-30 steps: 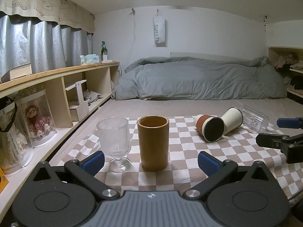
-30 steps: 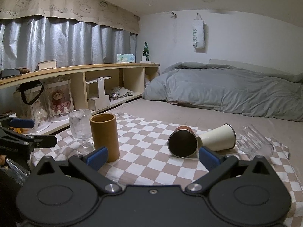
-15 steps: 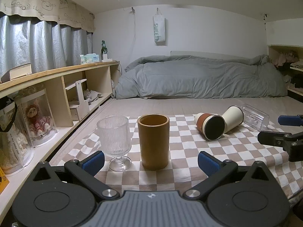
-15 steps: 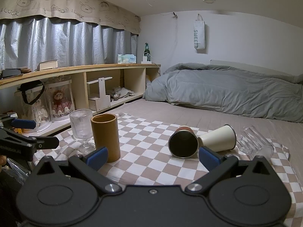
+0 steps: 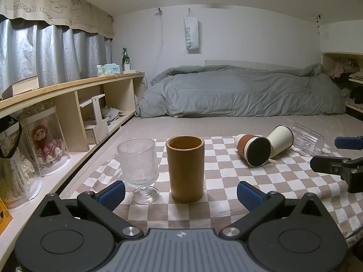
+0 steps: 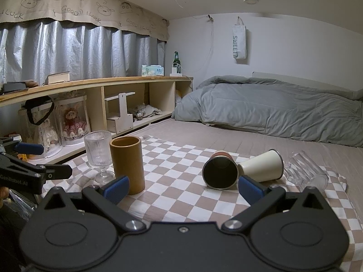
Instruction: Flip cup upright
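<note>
A checkered cloth [image 5: 226,179] in beige and white lies spread on a bed, with five drinking vessels on it. At the near left stand two upright ones: a ribbed stemmed glass [image 5: 139,165] and, just to its right, a tall tan cylinder cup [image 5: 185,168], open mouth up. The two stand close together; whether they touch cannot be told.

Farther back on the right, three vessels lie on their sides in a row. The brown cup with a dark rim [image 5: 254,150] lies with its round end facing the viewer. Just right of it lies a cream cup [image 5: 280,141], pressed against it. Beyond that, at the far right edge of the cloth, lies a clear glass tumbler [image 5: 307,138].

The left tool [image 5: 181,192] sits low at the near edge, its blue-padded jaws spread wide and holding nothing, framing the stemmed glass and the tan cup. The right tool [image 6: 183,187] is likewise spread wide and empty, near the cloth, with the brown cup just beyond its right fingertip.

A rumpled grey duvet [image 5: 245,95] lies across the far end of the bed. A wooden shelf [image 5: 68,90] runs along the left wall beneath grey curtains.
</note>
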A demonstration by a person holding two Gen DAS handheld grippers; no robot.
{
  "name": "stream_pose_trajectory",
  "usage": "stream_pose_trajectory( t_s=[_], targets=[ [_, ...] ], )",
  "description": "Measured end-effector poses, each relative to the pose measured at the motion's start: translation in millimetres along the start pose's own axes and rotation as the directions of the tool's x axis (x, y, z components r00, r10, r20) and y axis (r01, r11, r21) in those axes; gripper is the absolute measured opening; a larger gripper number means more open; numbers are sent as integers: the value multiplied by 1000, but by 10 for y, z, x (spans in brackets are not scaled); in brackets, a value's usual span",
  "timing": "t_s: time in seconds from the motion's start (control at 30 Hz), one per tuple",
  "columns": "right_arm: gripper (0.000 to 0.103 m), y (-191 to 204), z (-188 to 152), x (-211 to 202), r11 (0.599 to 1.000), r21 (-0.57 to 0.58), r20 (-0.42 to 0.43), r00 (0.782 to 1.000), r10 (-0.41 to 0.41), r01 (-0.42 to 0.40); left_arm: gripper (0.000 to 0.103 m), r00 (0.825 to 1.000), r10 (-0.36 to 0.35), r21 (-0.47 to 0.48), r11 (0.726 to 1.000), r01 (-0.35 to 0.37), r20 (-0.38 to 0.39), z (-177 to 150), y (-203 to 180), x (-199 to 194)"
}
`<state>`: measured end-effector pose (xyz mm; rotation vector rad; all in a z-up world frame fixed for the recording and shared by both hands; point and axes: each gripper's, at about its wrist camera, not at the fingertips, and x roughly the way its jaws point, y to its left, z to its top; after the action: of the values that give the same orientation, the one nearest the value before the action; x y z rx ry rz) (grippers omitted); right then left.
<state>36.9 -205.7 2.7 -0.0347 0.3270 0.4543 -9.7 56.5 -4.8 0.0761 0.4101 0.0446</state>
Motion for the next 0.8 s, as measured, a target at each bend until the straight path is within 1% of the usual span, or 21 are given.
stream_pose_trajectory(
  t_s=[0.8],
  targets=[
    [103,7,-3,0,1000,1,-1,1000,0,0,103,1000,5,5,1000,-5,-2,-3,3,1]
  ],
)
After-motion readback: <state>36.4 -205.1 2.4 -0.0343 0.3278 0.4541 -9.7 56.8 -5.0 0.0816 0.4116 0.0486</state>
